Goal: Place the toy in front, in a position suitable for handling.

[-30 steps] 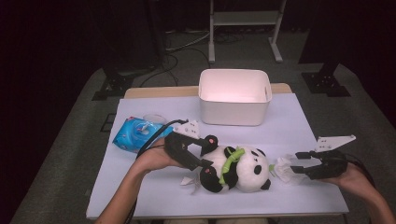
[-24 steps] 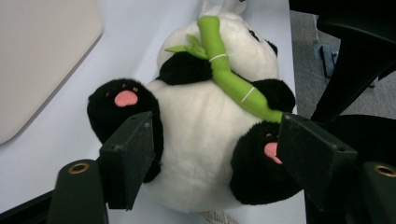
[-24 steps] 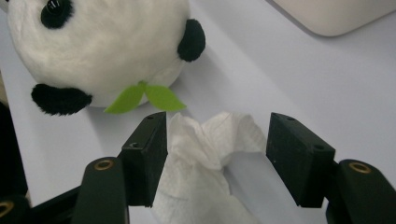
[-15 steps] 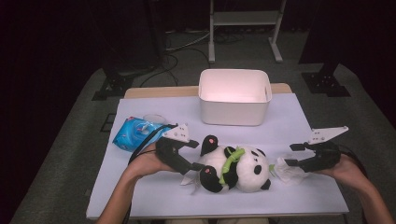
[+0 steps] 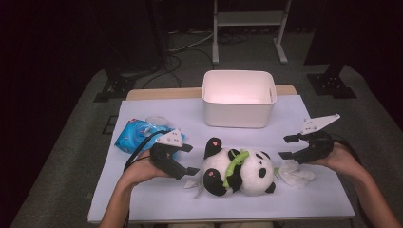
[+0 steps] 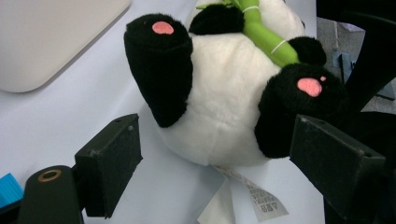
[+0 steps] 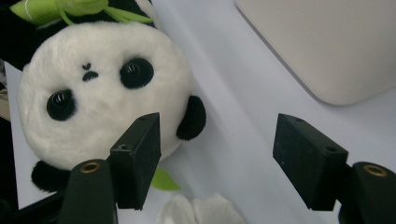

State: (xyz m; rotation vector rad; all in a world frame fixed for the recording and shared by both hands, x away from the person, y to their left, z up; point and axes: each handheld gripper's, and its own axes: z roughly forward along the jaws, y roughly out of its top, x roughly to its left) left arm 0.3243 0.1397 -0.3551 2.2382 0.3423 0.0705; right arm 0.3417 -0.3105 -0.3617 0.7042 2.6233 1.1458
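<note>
A black-and-white plush panda (image 5: pixel 237 168) with a green bamboo stalk lies on its back at the table's front middle. My left gripper (image 5: pixel 190 159) is just left of its feet, and its jaws have just been opening, with nothing pressed between them. In the left gripper view the panda (image 6: pixel 224 107) lies a little beyond the open gripper (image 6: pixel 219 158). My right gripper (image 5: pixel 285 147) hovers right of the panda's head, clear of it, and its jaws have also just been opening. The right gripper view shows the panda's face (image 7: pixel 102 93) past the open gripper (image 7: pixel 224 158).
A white bin (image 5: pixel 237 97) stands behind the panda at the table's back middle. A blue wipes pack (image 5: pixel 135 135) lies at the left. A crumpled white cloth (image 5: pixel 297 173) rests by the panda's head, under my right hand. The panda's sewn tag (image 6: pixel 261 200) trails toward the left gripper.
Both grippers have drawn back from the panda, the left one leftward and lower, the right one rightward and higher. Their jaws stand wider apart. The panda lies where it was.
</note>
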